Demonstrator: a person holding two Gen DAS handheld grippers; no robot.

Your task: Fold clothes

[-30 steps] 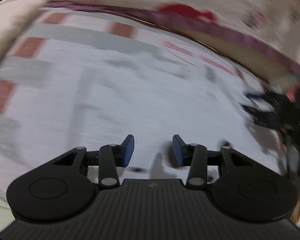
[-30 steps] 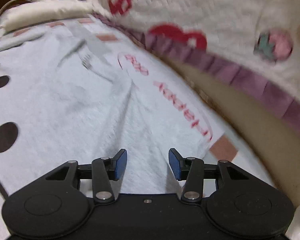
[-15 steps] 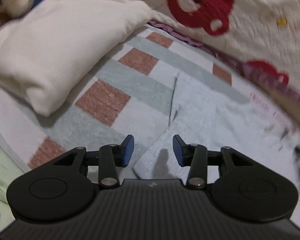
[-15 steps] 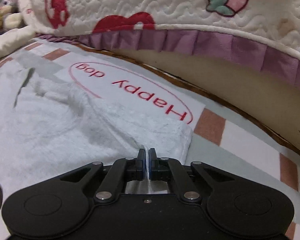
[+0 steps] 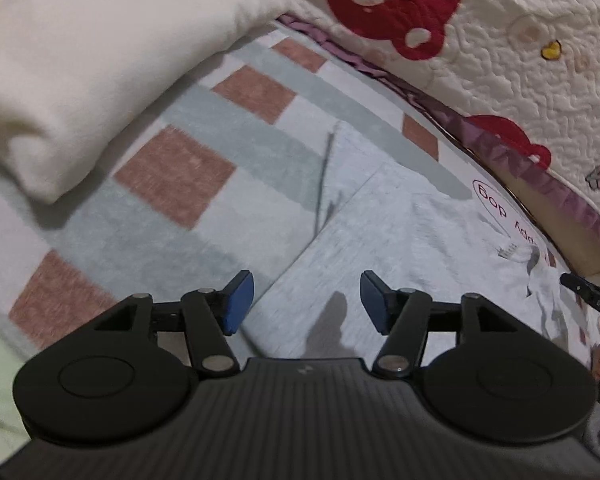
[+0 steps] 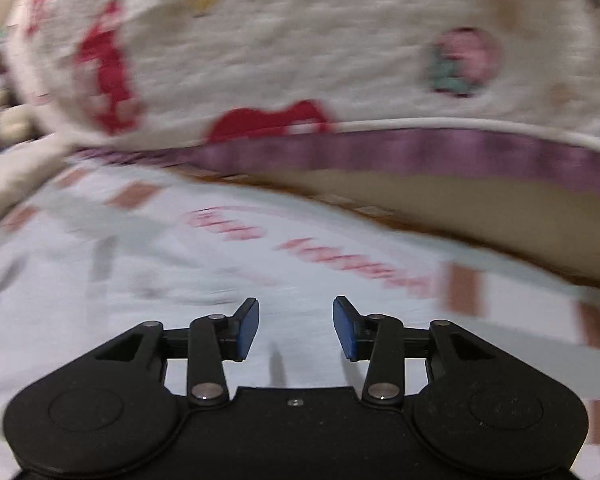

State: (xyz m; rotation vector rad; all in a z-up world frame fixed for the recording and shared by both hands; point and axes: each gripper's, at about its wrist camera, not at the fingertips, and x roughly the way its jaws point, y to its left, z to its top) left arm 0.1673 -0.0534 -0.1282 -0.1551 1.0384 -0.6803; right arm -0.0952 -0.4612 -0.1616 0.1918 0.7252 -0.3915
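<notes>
Honestly, the pale grey garment (image 5: 412, 240) lies flat beside the cream pillow (image 5: 100, 60), both tongs (image 5: 306, 300) (image 6: 296, 328) spread and empty, folds unclear.

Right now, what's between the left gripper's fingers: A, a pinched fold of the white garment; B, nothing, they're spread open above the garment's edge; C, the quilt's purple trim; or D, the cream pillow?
B: the left gripper shows its blue fingers spread apart, with only the white garment lying flat beneath, ungrasped.

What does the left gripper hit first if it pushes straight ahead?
Likely the pale grey garment lying flat on the checked bed sheet; the open left gripper straddles its edge. Depth unclear.
</notes>
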